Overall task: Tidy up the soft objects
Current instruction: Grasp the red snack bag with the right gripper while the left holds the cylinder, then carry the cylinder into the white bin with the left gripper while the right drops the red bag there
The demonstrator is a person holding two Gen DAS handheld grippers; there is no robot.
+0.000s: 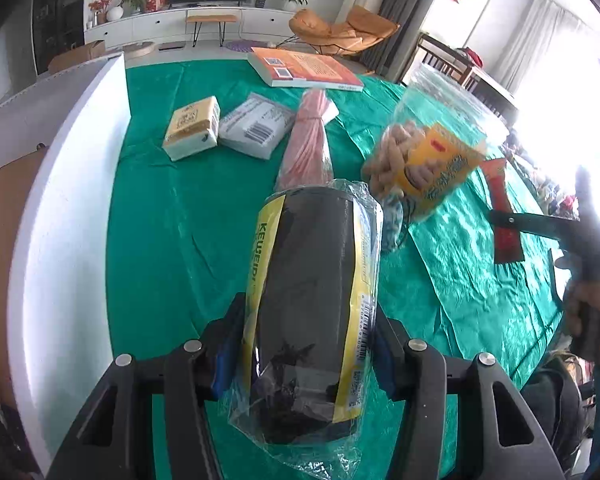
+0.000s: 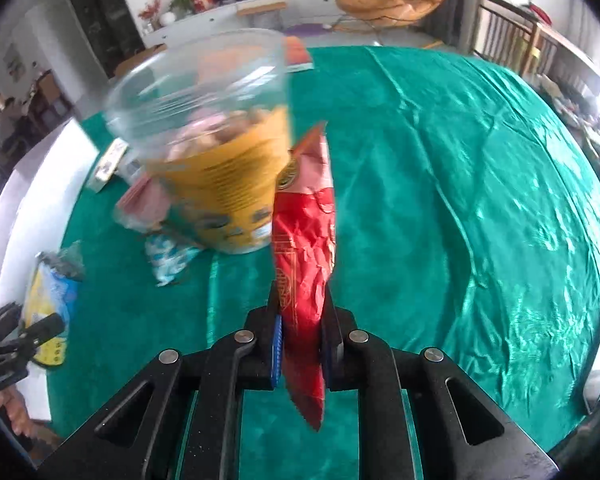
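Here the left gripper (image 1: 306,356) was clamped on a plastic-wrapped black roll (image 1: 312,304) with a yellow label, its blue pads pressing the wrap from both sides. The roll stuck out forward past the fingers, above the green-covered surface (image 1: 172,240).

The right gripper (image 2: 300,350) was closed on a crinkled red packet (image 2: 304,256), which stood edge-on between the pads and reached up and forward from them, with a short pointed end hanging below. From the left wrist view the same packet (image 1: 506,236) showed at the right side, pinched in the dark fingers, with the person's hand (image 1: 592,312) around the handle beneath.

Just beyond the roll stood a clear plastic tub (image 1: 432,152) with a yellow label, holding pale tan pieces; it looked blurred in both views. A small blue-and-white patterned bundle (image 2: 166,258) lay at its foot. Beside the tub, on the left, a clear bag of pink strands (image 1: 310,140) lay lengthwise on the cloth. Farther back, near a white box wall (image 1: 72,200), lay a yellow tissue pack (image 1: 192,128) and a grey-white pouch (image 1: 256,128) with a barcode, touching or nearly touching each other. An orange book (image 1: 304,68) rested at the far edge of the surface.
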